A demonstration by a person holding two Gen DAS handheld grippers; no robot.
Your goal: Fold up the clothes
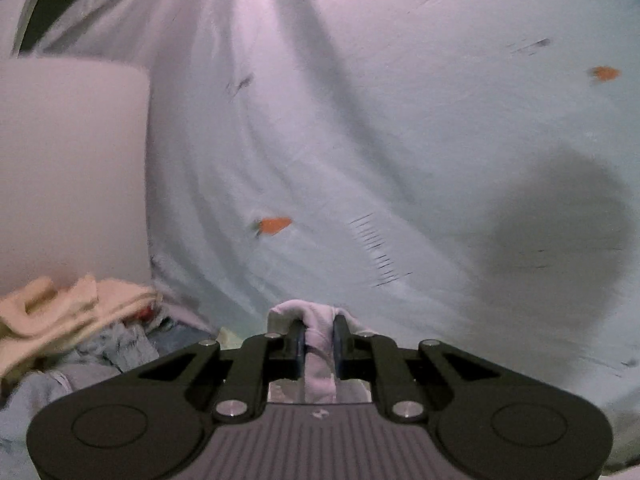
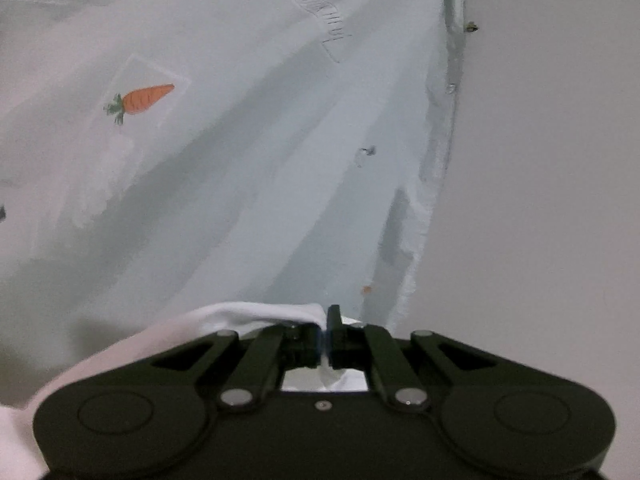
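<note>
Each claw pinched the pale shirt [image 1: 360, 140]: left claw [image 1: 319, 344] and right claw [image 2: 325, 338] at lower centre, cloth stretching toward the frame's top.

Both wrist views were dim and evenly lit, with a pinkish cast toward the upper left and black fisheye corners bending the edges. The left view was smeared by motion blur, its carrot print [image 1: 274, 225] streaked, and a large soft dark shadow [image 1: 560, 220] lay on the pale garment [image 1: 360, 120] at the right. The right view was sharper, its carrot print [image 2: 144, 98] crisp, with soft grey shadows along the folds of the pale garment [image 2: 240, 200] and no glare.
</note>
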